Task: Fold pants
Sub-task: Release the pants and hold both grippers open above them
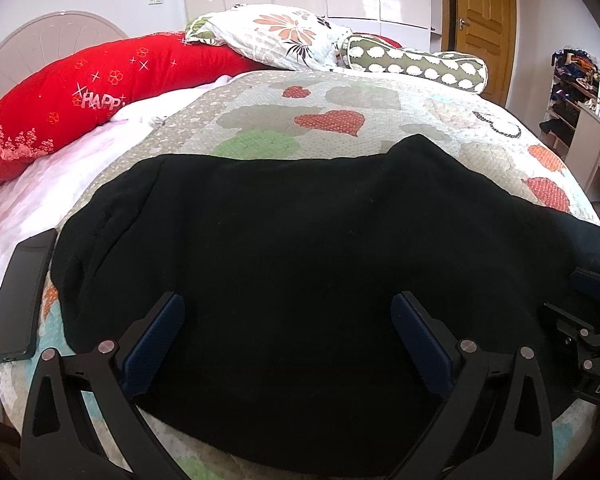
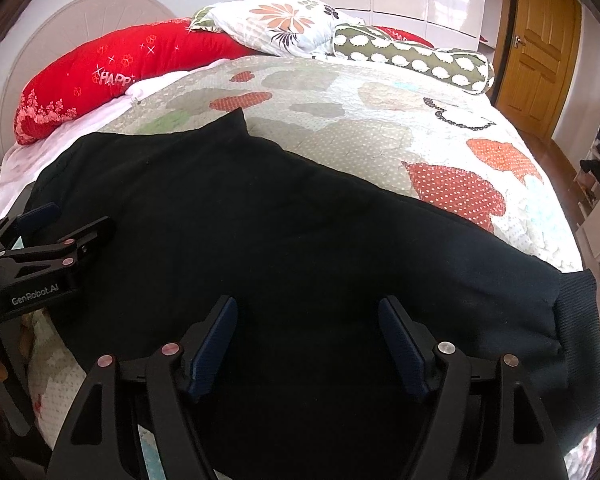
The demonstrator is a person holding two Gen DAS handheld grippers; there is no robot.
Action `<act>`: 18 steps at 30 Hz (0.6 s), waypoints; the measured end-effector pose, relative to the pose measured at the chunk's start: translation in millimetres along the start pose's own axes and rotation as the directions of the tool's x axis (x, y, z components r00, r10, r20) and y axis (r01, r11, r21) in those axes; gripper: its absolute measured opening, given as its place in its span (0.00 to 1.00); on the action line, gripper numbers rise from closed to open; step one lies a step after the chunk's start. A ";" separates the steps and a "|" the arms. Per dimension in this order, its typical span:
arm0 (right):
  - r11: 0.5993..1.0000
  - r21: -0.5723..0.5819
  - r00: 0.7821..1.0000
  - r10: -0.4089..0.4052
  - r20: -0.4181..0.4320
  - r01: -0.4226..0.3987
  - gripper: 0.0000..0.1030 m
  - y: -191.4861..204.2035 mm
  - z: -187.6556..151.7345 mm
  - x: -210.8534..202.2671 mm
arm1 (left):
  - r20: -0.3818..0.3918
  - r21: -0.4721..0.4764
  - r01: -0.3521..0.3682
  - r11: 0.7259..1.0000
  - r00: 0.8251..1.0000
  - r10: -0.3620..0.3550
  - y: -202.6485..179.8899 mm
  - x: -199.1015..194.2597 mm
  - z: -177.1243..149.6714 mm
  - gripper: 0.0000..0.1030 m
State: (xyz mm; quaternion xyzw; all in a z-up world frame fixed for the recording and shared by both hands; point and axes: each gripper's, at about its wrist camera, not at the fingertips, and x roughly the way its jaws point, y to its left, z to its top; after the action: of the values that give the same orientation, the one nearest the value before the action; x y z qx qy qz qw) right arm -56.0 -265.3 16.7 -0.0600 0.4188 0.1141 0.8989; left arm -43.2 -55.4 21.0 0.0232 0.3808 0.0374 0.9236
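Both grippers, left and right, hover spread over black pants.

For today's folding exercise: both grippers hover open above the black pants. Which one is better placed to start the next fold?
Probably the right gripper: the ribbed cuff of the pants lies just beside it, whereas the left gripper hovers mid-fabric.

Phone (left edge) crowds pants.
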 end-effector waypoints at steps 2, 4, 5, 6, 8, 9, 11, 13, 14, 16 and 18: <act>1.000 -0.003 1.000 0.002 -0.002 -0.002 0.73 -0.8 0.5 0.0 | 0.002 0.005 -0.009 1.000 1.000 0.009 -2.2 -2.2 -1.4 1.00; 1.000 -0.005 1.000 0.002 -0.003 -0.002 0.73 -1.3 0.5 -0.5 | 0.005 0.009 -0.016 1.000 1.000 0.016 -3.9 -4.1 -2.5 1.00; 1.000 -0.008 1.000 0.004 -0.004 -0.004 0.73 -1.2 0.9 -1.0 | 0.006 0.007 -0.017 1.000 1.000 0.017 -3.5 -5.0 -2.7 1.00; 1.000 -0.009 1.000 0.005 -0.004 -0.005 0.73 -1.5 0.7 -1.3 | 0.004 0.003 -0.016 1.000 1.000 0.016 -3.2 -6.1 -2.7 1.00; 1.000 -0.014 1.000 0.007 -0.009 -0.007 0.74 -2.0 1.9 -2.4 | -0.002 0.000 -0.017 1.000 1.000 0.017 -3.4 -8.3 -2.3 1.00; 1.000 -0.015 1.000 0.006 -0.009 -0.006 0.74 -2.2 2.5 -3.6 | -0.005 -0.002 -0.017 1.000 1.000 0.017 -3.5 -10.4 -2.2 1.00; 1.000 -0.024 1.000 0.007 -0.018 -0.008 0.74 -3.0 4.7 -7.4 | -0.004 -0.012 -0.010 1.000 1.000 0.010 -3.8 -15.0 -1.8 1.00; 0.999 -0.039 0.999 0.017 -0.027 -0.018 0.74 -4.0 6.4 -11.3 | 0.001 -0.014 0.008 1.000 1.000 -0.008 -5.6 -22.3 -1.7 1.00; 0.999 -0.044 0.999 0.023 -0.035 -0.024 0.74 -5.7 6.9 -15.0 | 0.000 -0.009 0.015 1.000 1.000 -0.015 -6.7 -24.3 -0.9 1.00; 0.998 -0.054 0.999 0.019 -0.036 -0.021 0.74 -9.8 7.6 -22.8 | -0.002 -0.003 0.022 1.000 1.000 -0.022 -9.3 -28.3 -0.2 1.00; 0.998 -0.064 0.999 0.014 -0.037 -0.016 0.74 -13.8 7.7 -29.3 | -0.005 -0.009 0.033 0.999 0.999 -0.033 -10.5 -31.0 0.6 1.00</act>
State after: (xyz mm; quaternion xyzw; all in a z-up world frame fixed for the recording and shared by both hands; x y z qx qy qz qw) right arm -65.0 -281.6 44.3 -0.0879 0.4318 0.1333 0.8877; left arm -64.1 -68.6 42.4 0.0126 0.3834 0.0239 0.9232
